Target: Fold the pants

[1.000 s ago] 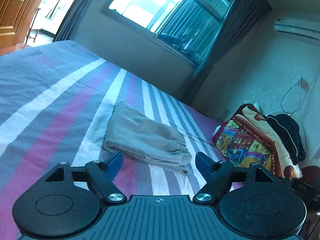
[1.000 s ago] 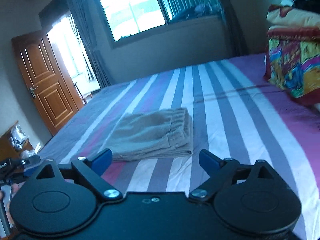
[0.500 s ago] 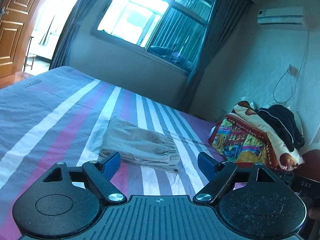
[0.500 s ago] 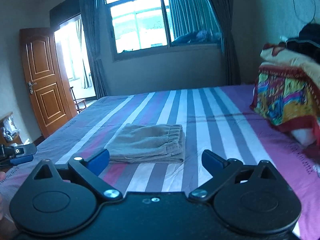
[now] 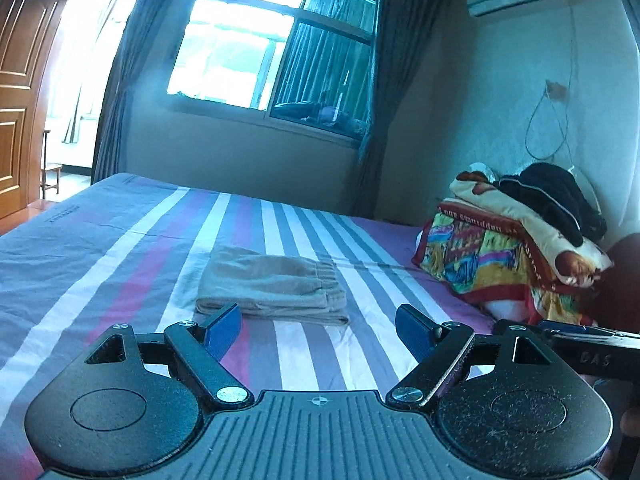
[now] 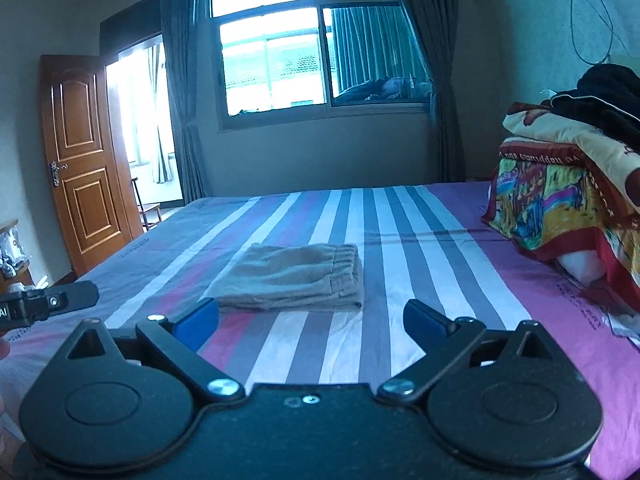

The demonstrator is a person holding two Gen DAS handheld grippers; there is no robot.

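Small dark print is seen along the bed (image 5: 132, 248) sheet's far left edge and red lettering on the band of the colourful folded blanket (image 6: 560, 208), neither legible. The pants (image 5: 276, 284) are laid folded flat in the middle of the bed, long axis across the stripes, elastic waistband turned right toward the blanket at the right edge. The left tool (image 5: 318, 330) and right tool (image 6: 312, 322) are held spread wide and gripping nothing, short of the pants.

Daylight enters through the overexposed window (image 5: 256, 40) and open doorway (image 6: 140, 120), leaving the room dim and blue-cast, with strong fisheye bending at the edges, a hazy glare, possibly lens flare, below the glass, and soft far detail.
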